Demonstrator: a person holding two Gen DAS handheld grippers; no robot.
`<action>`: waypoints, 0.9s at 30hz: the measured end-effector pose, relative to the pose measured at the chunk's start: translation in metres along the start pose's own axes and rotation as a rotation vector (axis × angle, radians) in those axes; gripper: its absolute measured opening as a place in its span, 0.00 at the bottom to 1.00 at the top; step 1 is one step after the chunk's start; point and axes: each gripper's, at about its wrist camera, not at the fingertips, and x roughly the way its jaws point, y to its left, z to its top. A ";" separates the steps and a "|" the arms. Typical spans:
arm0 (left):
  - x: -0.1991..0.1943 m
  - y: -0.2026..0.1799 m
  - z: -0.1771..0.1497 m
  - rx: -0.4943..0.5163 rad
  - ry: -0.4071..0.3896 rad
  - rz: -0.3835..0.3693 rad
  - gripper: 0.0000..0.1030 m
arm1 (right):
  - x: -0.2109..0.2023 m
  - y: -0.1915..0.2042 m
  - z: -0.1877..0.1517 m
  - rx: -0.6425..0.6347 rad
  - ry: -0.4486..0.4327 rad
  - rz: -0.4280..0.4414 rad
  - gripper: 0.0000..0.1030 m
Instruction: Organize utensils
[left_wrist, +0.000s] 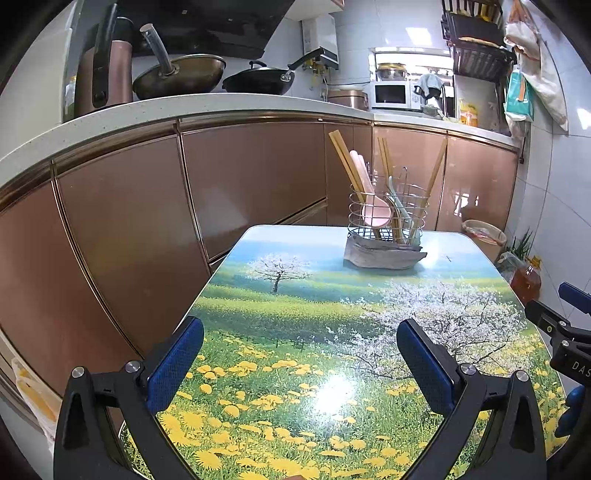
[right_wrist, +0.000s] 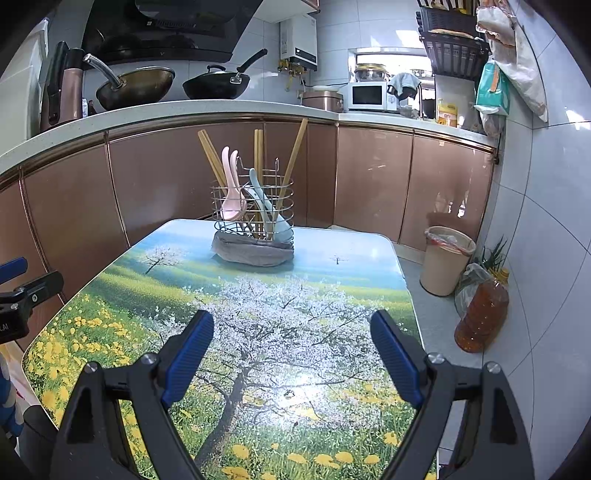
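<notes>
A wire utensil holder (left_wrist: 388, 210) (right_wrist: 253, 206) stands on a grey cloth (left_wrist: 384, 253) (right_wrist: 251, 253) at the far end of the table (left_wrist: 280, 306) (right_wrist: 332, 266). It holds wooden chopsticks (left_wrist: 345, 164) (right_wrist: 295, 155), pink spoons (left_wrist: 369, 195) (right_wrist: 231, 184) and pale blue spoons (right_wrist: 264, 201). My left gripper (left_wrist: 300, 326) is open over the near part of the table, nothing between its blue pads. My right gripper (right_wrist: 291, 319) is open too, also with nothing in it. Both are well short of the holder.
The table carries a printed meadow and blossom-tree picture. Copper cabinets (left_wrist: 240, 177) run behind and to the left, with woks (right_wrist: 140, 86) on the counter. A beige waste bin (right_wrist: 445, 258) and an oil bottle (right_wrist: 482, 314) stand on the floor at right.
</notes>
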 end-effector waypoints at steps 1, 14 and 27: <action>0.000 0.000 0.000 0.000 -0.001 0.000 1.00 | 0.000 0.000 0.000 0.001 0.000 0.000 0.84; 0.001 0.001 -0.002 0.004 0.000 0.000 1.00 | 0.001 -0.005 -0.003 0.000 0.007 -0.005 0.84; 0.001 0.000 -0.003 0.006 0.001 -0.001 1.00 | 0.002 -0.007 -0.005 -0.001 0.011 -0.008 0.84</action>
